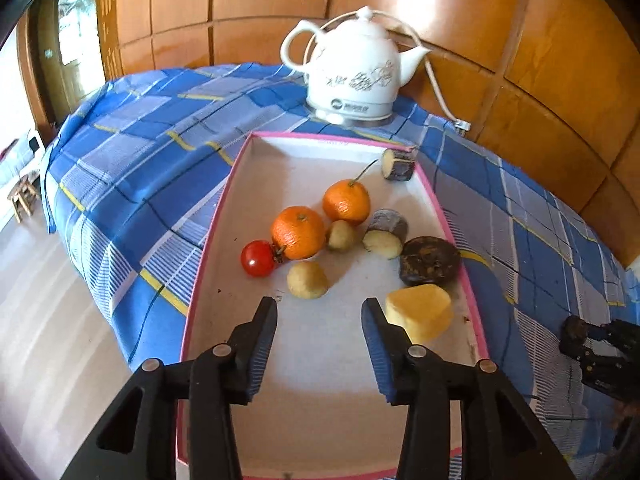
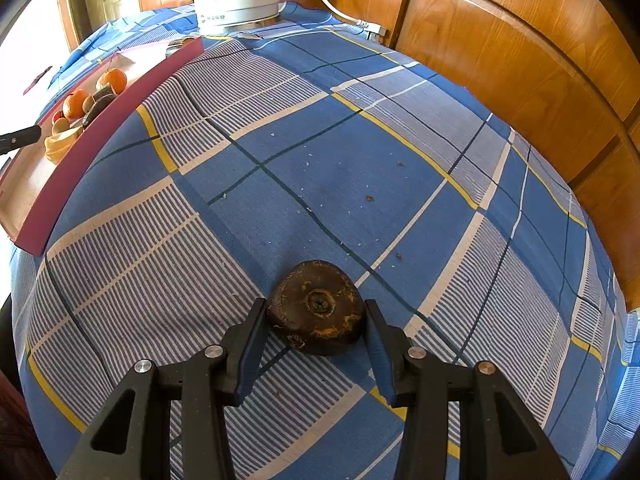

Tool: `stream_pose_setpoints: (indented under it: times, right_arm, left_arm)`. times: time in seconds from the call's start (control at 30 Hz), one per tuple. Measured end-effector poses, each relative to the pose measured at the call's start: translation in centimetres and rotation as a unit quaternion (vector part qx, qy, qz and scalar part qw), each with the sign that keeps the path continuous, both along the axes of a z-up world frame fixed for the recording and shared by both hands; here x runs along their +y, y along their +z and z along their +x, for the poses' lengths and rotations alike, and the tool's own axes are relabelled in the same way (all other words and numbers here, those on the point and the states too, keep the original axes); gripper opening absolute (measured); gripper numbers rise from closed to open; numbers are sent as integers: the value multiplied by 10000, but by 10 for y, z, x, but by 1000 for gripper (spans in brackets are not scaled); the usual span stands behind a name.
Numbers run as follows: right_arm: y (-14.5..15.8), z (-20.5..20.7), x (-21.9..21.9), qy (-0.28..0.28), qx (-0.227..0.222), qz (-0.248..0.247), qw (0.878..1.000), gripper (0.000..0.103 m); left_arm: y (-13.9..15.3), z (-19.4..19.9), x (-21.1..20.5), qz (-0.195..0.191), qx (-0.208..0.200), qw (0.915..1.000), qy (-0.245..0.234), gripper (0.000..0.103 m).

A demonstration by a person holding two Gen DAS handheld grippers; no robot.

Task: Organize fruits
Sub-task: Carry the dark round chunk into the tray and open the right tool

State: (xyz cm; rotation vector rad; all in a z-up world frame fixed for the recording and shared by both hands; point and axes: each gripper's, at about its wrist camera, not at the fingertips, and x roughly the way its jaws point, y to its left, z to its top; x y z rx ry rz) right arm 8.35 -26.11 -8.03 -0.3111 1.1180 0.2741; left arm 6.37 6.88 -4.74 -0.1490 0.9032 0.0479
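A pink-rimmed tray on the blue checked cloth holds two oranges, a cherry tomato, small yellowish fruits, a yellow chunk, a dark round fruit and cut purple-skinned pieces. My left gripper is open and empty above the tray's near half. My right gripper is closed around a dark brown round fruit, both fingers touching its sides, on the cloth right of the tray. The right gripper also shows at the left wrist view's right edge.
A white ceramic kettle with a cord stands on the table behind the tray. Wooden panel walls run along the back and right. The table edge drops to the floor on the left, where a small stool stands.
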Motion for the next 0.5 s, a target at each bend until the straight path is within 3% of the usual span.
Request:
stream_pose_setpoints:
  times: [0.23, 0.5]
  right_arm:
    - [0, 0, 0, -38, -28, -21, 10000, 47]
    - [0, -2, 1, -78, -80, -43, 9999, 47]
  left_arm:
    - [18, -11, -15, 286, -384, 9986, -236, 45]
    - [28, -20, -19, 324, -543, 9972, -397, 45]
